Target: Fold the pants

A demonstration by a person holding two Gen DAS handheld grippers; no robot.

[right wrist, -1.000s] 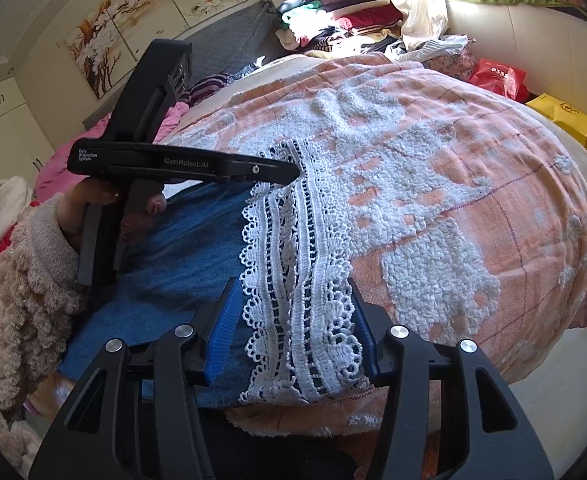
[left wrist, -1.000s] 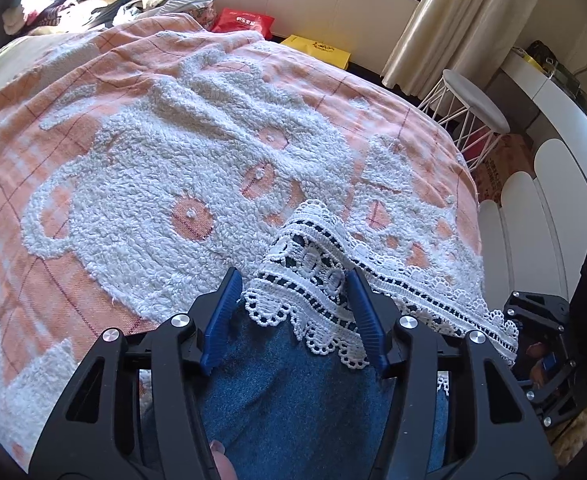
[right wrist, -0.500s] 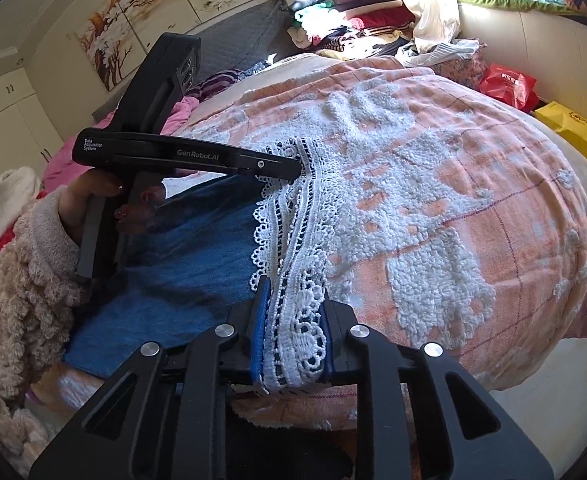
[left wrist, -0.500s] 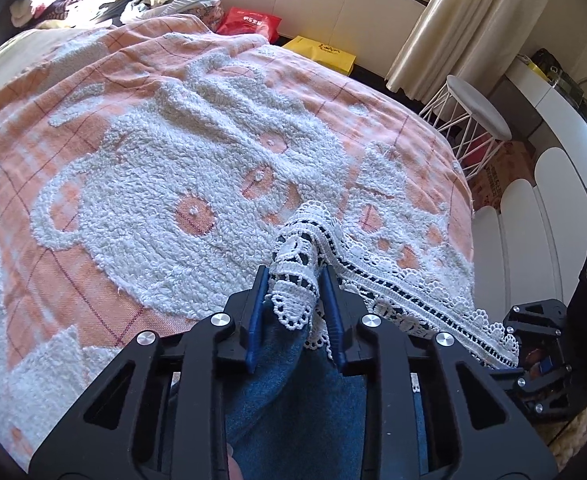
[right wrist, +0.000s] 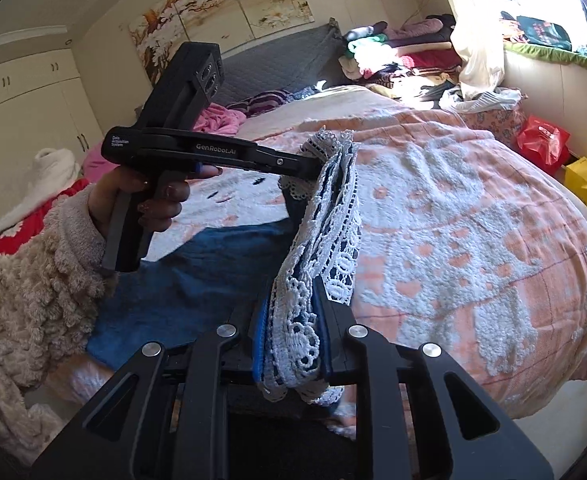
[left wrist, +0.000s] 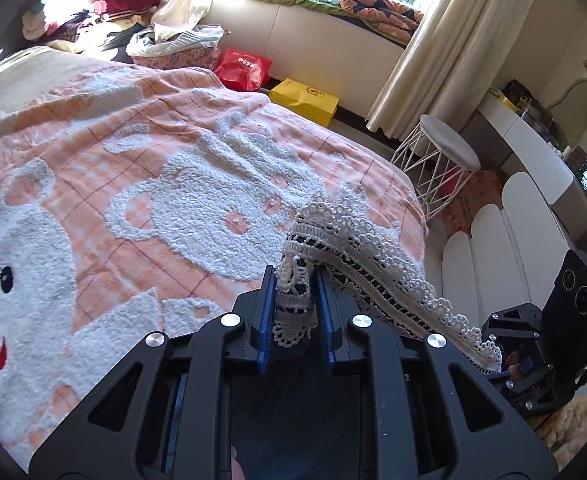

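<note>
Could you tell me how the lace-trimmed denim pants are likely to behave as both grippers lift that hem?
Probably floppy: the lace hem sags between the left gripper and the right gripper. The denim likely trails behind, part lying on the bedspread. The openwork lace may snag or stretch.

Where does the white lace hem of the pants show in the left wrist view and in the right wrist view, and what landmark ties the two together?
Left wrist: the lace hem runs from bottom centre, pinched in the left claw, down to the right edge.
Right wrist: lace hem hangs at centre, from the left claw down to the right claw.
Shared landmark: red bag beside the bed.
</note>
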